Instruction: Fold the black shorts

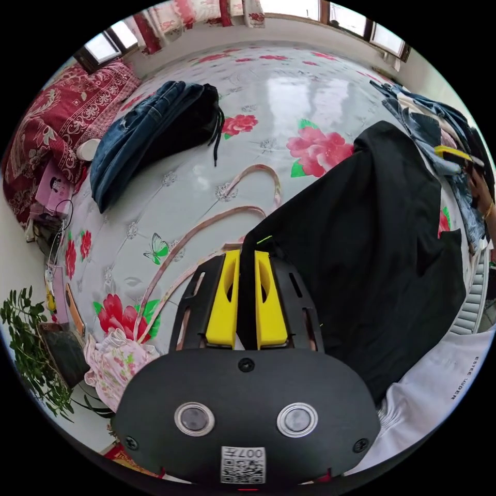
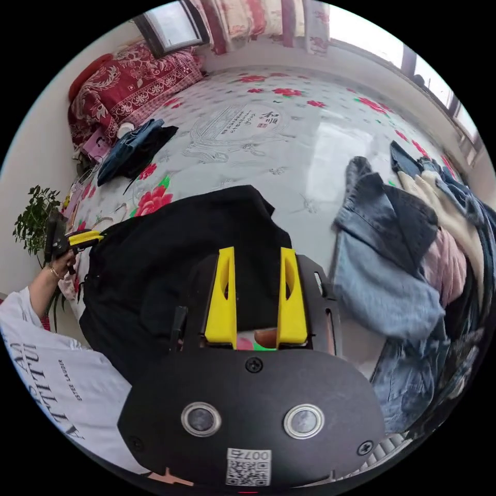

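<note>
The black shorts lie spread on the bed, near the edge where I stand. In the left gripper view they take the right half, with one corner reaching down between the yellow jaws of my left hand-held gripper. These jaws stand close together with the black cloth in the narrow gap, so I take them as clamped on the shorts. In the right gripper view the shorts lie ahead of and under my right hand-held gripper. Its jaws are apart, and black cloth shows between them, but they do not press on it.

In the right gripper view I also see the left hand-held gripper at the far left edge of the shorts, held by a hand. In the left gripper view the right one shows at the far right, small.

The bed cover is pale with red flowers. A folded pile of jeans lies well apart from the shorts, toward the red patterned pillow. A pink strap curves over the cover just beside the shorts. On the other side a heap of denim clothes lies near them. A green plant stands by the wall. My white shirt shows low in the right gripper view.
</note>
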`<state>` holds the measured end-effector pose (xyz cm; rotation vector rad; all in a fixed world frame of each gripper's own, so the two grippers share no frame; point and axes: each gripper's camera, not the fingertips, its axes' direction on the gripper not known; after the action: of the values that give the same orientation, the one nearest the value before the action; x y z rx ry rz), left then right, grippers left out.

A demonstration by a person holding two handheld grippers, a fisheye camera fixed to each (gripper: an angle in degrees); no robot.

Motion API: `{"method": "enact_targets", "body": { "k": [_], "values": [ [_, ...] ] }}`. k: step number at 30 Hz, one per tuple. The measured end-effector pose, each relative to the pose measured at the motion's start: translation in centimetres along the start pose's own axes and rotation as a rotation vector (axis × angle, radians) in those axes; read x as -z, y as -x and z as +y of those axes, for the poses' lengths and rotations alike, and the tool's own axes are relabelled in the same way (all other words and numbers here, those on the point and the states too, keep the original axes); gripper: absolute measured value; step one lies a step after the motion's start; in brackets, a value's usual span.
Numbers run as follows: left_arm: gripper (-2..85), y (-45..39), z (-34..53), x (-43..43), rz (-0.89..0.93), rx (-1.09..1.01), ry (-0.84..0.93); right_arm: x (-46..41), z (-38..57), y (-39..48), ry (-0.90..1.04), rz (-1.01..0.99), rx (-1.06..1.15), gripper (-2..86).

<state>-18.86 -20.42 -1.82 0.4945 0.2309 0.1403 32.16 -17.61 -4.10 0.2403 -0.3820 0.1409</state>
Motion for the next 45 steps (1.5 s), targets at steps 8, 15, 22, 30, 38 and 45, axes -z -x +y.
{"method": "enact_targets", "body": {
  "k": [8, 15, 22, 30, 38, 45],
  "values": [
    [-0.9, 0.7, 3.2, 4.9, -0.03, 0.11, -0.075, -6.7, -6.1, 1.1, 0.144, 0.092, 0.092, 2.0],
    [-1.0, 0.6, 10.2, 16.9, 0.067, 0.216, -0.318, 6.2, 2.8, -0.3, -0.212, -0.04, 0.142, 0.0],
    [-1.0, -5.9, 21.6, 25.2, 0.126, 0.12, -0.436, 16.0, 22.8, -0.4, -0.381, 0.069, 0.092, -0.2],
    [-1.0, -18.3, 30.8, 14.1, 0.071, 0.018, -0.143, 7.4, 40.9, -1.8, -0.054, -0.037, -0.307, 0.6],
    [-1.0, -19.3, 30.3, 12.6, 0.042, 0.014, -0.134, 5.8, 44.7, -4.8, -0.132, -0.2, -0.432, 6.0],
    [-1.0, -21.0, 28.8, 11.3, 0.0, 0.049, -0.104, 2.1, 43.2, -4.5, -0.012, -0.141, -0.379, 6.6]
  ]
}}
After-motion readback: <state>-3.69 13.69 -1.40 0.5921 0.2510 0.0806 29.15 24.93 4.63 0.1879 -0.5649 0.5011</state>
